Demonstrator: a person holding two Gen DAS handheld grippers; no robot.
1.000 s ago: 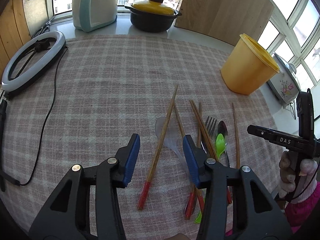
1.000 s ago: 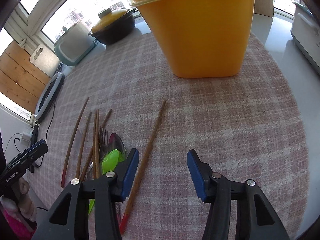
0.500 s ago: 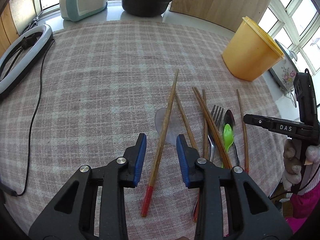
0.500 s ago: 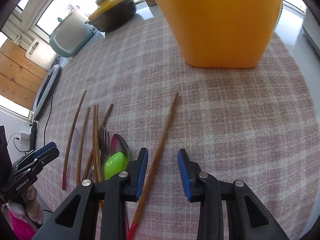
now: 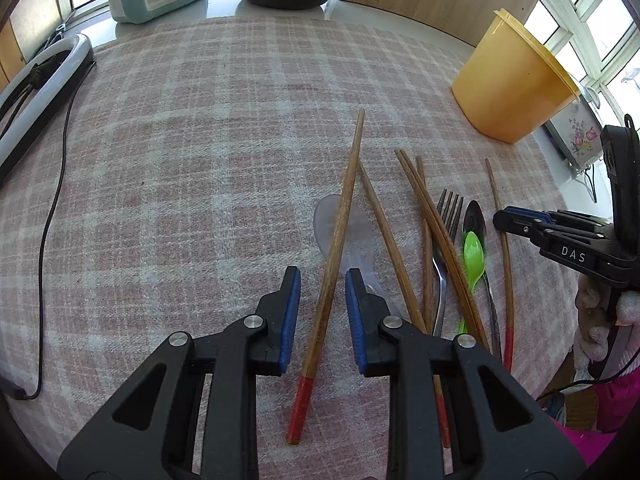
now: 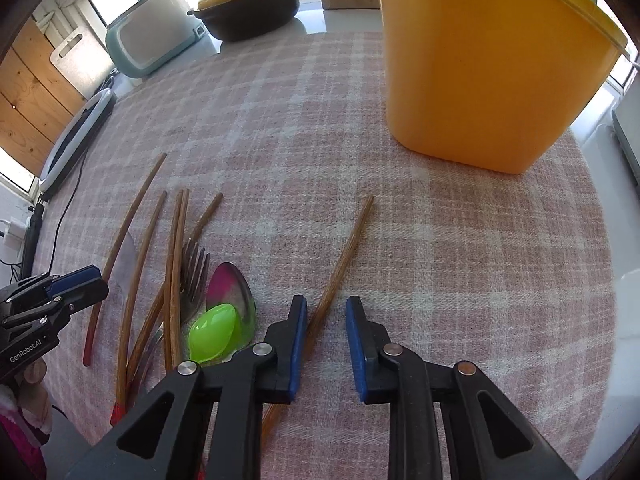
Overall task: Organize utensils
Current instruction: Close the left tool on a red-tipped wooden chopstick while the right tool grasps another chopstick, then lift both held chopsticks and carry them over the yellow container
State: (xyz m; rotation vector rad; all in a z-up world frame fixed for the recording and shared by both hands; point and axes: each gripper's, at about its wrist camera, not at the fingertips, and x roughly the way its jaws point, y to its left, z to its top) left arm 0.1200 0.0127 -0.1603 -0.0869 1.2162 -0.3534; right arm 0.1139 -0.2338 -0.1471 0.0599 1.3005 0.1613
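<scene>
Straddling one chopstick each, both claws sit low over the checked tabletop (image 5: 180,160). The left claw (image 5: 322,316) is narrow but not yet closed, its blue pads either side of the leftmost chopstick (image 5: 340,232), which lies across a clear spoon (image 5: 352,240). The right claw (image 6: 326,340) is likewise narrow around the lone chopstick (image 6: 344,256) to the right of the pile. To grip well, I judge each claw should close squarely across the shaft, near the red end. Both sticks run near to far, thin tips pointing away toward the yellow bin (image 6: 480,72); a fork (image 5: 444,232) and green spoon (image 5: 474,256) lie between.
</scene>
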